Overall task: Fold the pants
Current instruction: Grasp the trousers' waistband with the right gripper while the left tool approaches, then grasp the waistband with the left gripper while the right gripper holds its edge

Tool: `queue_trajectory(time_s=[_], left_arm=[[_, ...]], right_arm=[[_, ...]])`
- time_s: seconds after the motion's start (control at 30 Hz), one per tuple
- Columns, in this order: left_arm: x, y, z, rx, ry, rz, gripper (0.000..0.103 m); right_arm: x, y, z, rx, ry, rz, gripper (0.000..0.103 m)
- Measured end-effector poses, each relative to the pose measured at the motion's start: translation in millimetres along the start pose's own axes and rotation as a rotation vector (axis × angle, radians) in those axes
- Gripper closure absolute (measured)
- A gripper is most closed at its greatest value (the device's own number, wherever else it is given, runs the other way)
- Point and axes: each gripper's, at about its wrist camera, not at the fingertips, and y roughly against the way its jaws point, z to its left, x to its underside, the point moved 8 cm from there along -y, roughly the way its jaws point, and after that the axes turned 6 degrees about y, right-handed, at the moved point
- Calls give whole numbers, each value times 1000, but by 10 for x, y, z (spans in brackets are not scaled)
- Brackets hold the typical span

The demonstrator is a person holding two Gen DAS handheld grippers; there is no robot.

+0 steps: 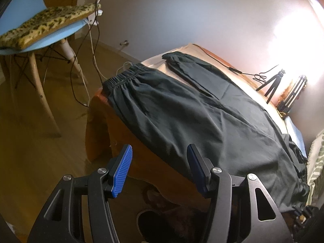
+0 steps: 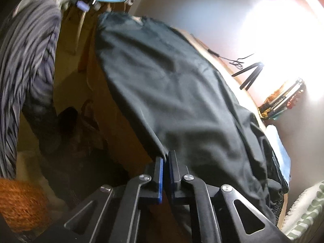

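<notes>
Two grippers at the near edge of a wooden table (image 1: 95,121), both by dark pants (image 1: 182,109) spread across the top.

Left gripper (image 1: 160,170): spread wide, blue pads (image 1: 122,172) well apart, nothing between them. Hovering just off the table's near side, one finger over the floor, the other over the hanging cloth edge; touching or not, cannot tell.

Right gripper (image 2: 165,174): clenched on the pants' near edge, a pinch of dark cloth caught between the two blue pads (image 2: 161,179), jaws nearly together.

Pants (image 2: 182,93): lying lengthwise on the table, elastic waistband (image 1: 125,77) gathered at the far left corner and slightly over the edge, one leg (image 1: 194,68) angled toward the far side, near edge draped over the table's front, wrinkled throughout, bunched at the right end.

Beyond the table: blue chair (image 1: 46,40) with a leopard-print cushion (image 1: 46,24), cables (image 1: 95,46) trailing to the floor, small black tripod (image 1: 273,83) on the table's far side, bright glare on the wall behind it. Striped sleeve (image 2: 30,60) at left in the right wrist view, blurred.
</notes>
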Motion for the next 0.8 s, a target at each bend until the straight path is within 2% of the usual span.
queue_trajectory(time_s=[0.13, 0.33, 0.47, 0.63, 0.8], left_arm=[[-58, -147, 172, -8, 58, 13, 47], [-107, -217, 312, 1, 113, 23, 47], [-242, -181, 319, 14, 126, 2, 45], [-378, -263, 288, 53, 172, 28, 45], [-375, -364, 123, 106, 198, 68, 45]], right_arm=[[-123, 124, -281, -2, -89, -25, 103], [-395, 204, -907, 75, -178, -64, 103], [-582, 167, -1218, 122, -178, -74, 103], [-717, 66, -1333, 125, -177, -75, 103], [-803, -52, -1450, 126, -179, -69, 103]])
